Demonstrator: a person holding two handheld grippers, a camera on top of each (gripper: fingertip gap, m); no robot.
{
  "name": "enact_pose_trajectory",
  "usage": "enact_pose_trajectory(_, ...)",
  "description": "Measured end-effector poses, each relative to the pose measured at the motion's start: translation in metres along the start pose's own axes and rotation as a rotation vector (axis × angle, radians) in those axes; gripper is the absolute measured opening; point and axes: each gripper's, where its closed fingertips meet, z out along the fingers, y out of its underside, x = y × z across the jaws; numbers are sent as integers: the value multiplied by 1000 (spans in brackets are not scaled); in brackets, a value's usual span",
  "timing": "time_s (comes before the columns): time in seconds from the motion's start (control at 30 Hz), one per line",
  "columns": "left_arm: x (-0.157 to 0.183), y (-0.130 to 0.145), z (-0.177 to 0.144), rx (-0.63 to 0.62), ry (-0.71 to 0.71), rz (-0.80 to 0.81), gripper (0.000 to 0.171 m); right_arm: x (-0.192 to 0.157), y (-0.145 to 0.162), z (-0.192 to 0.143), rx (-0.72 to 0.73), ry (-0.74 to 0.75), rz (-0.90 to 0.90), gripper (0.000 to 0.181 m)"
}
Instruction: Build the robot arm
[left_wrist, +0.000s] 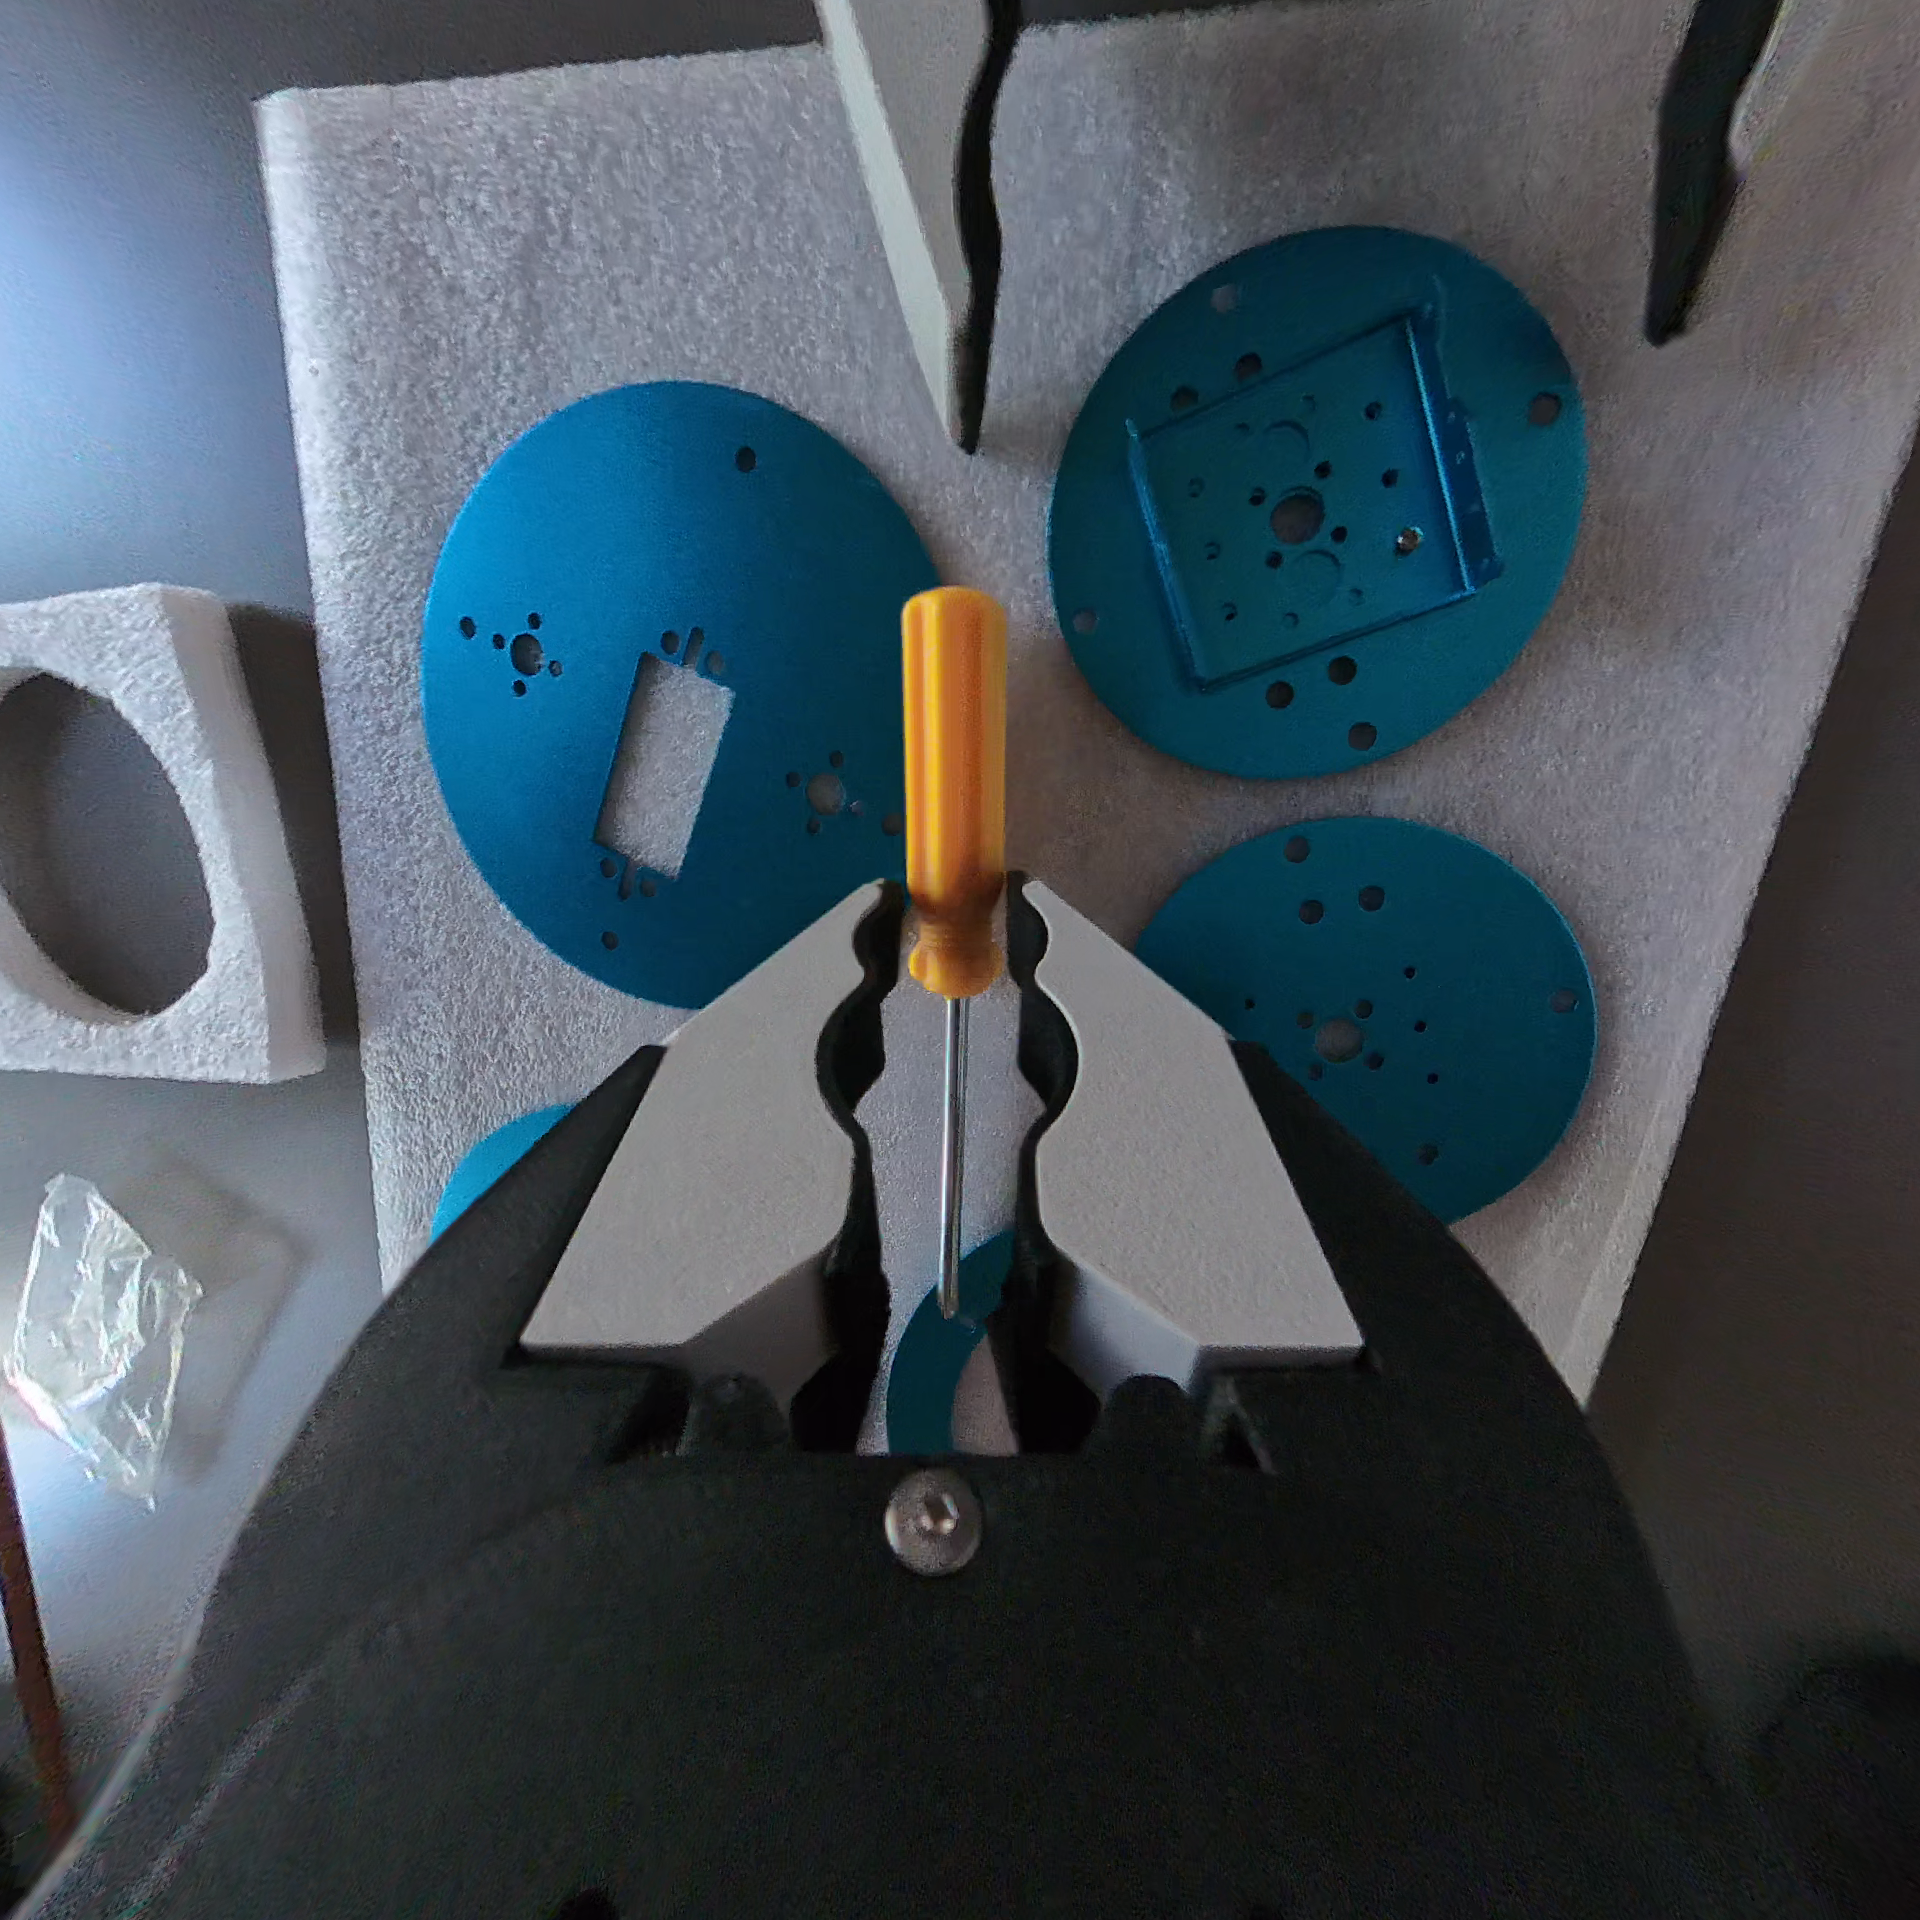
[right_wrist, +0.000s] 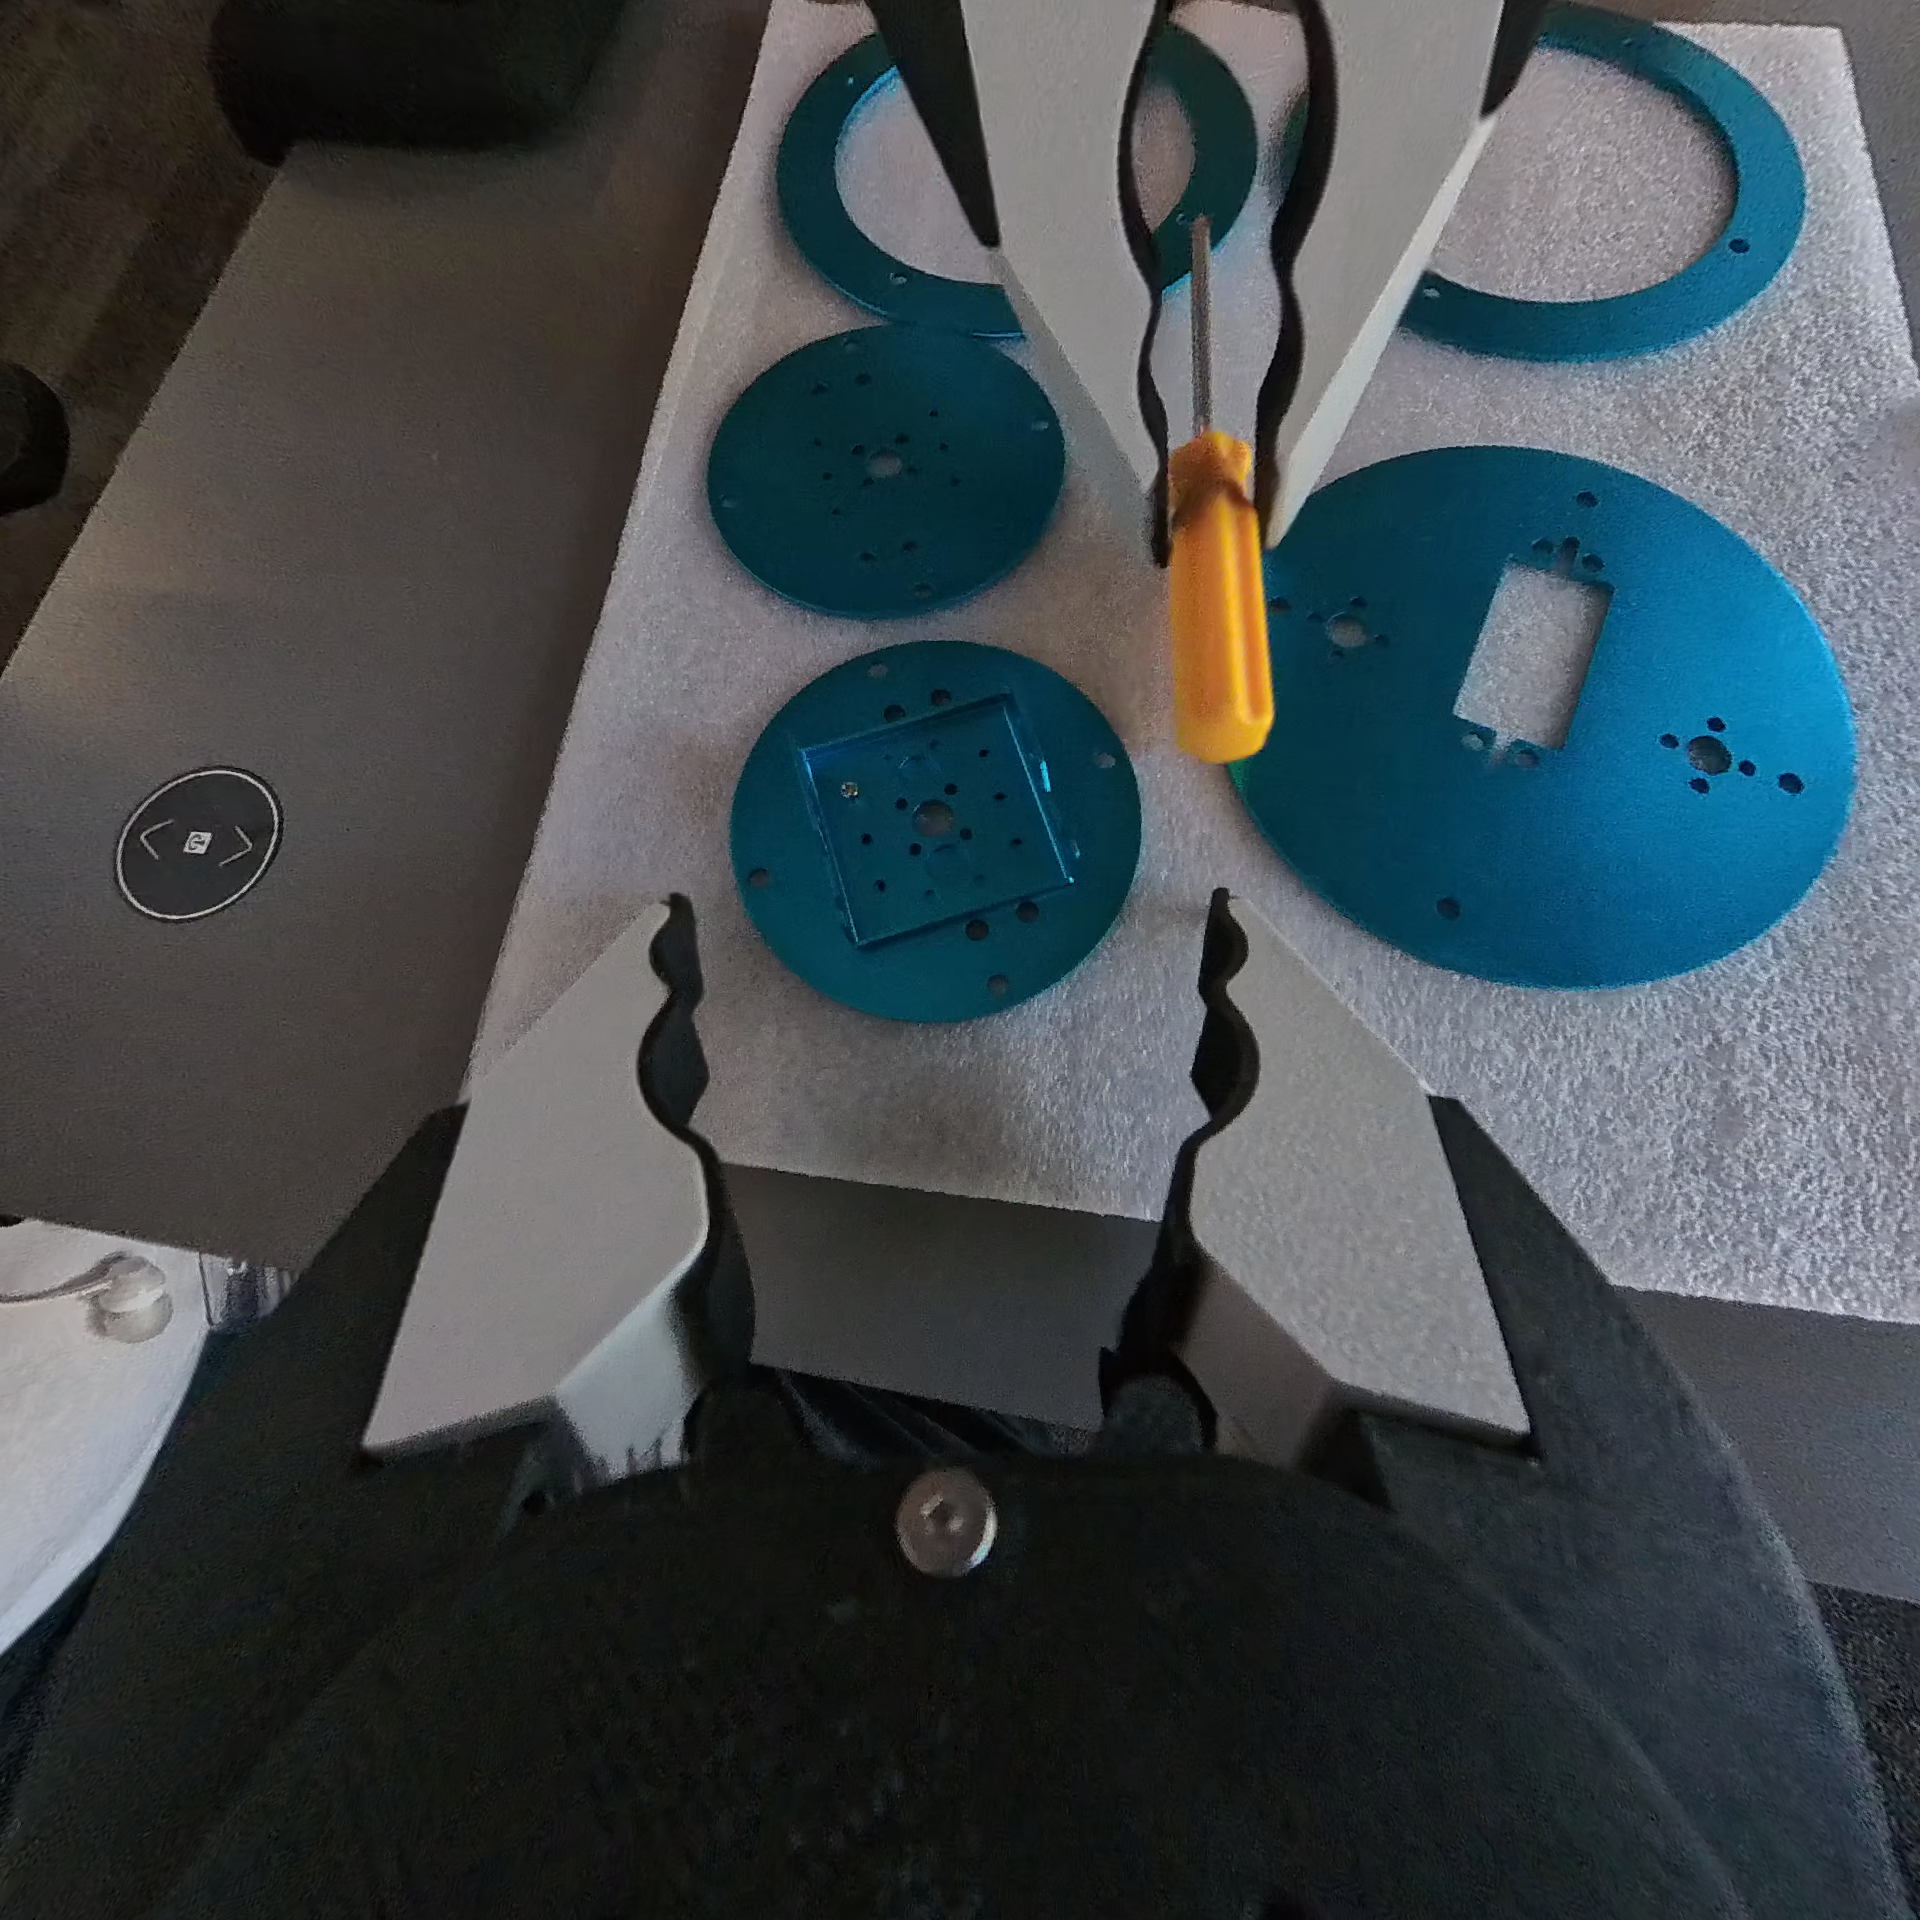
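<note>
Left tongs (left_wrist: 954, 914) pinching a yellow screwdriver (left_wrist: 953, 769) by its handle base, above a foam sheet (left_wrist: 582, 270) between blue discs, large slotted disc (left_wrist: 665, 707) beside it, right tongs (right_wrist: 945, 914) spread, empty, over the bracket disc (right_wrist: 935, 831)

On the foam sheet (right_wrist: 1558, 1091) lay the slotted disc (right_wrist: 1538, 727) at right, the bracketed disc (right_wrist: 935, 831) at left, and the drilled disc (right_wrist: 883, 473) behind the latter. Two rings (right_wrist: 831, 229) lay farthest back. The screwdriver (right_wrist: 1216, 634) hung between the discs. A flat box (right_wrist: 312, 623) adjoined the sheet's left edge.
</note>
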Motion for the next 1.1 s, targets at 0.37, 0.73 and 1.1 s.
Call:
enact_pose_trajectory(0.37, 45, -26, -46, 382, -127, -400, 49, 0, -2, 2, -20, 17, -36, 70)
enact_pose_trajectory(0.73, 59, -45, -5, 276, -63, -344, 81, -1, -3, 1, 1, 0, -15, 70)
enact_pose_trajectory(1.1, 56, -51, 7, 244, 43, -353, 75, -1, -7, -3, 63, -108, 109, 69)
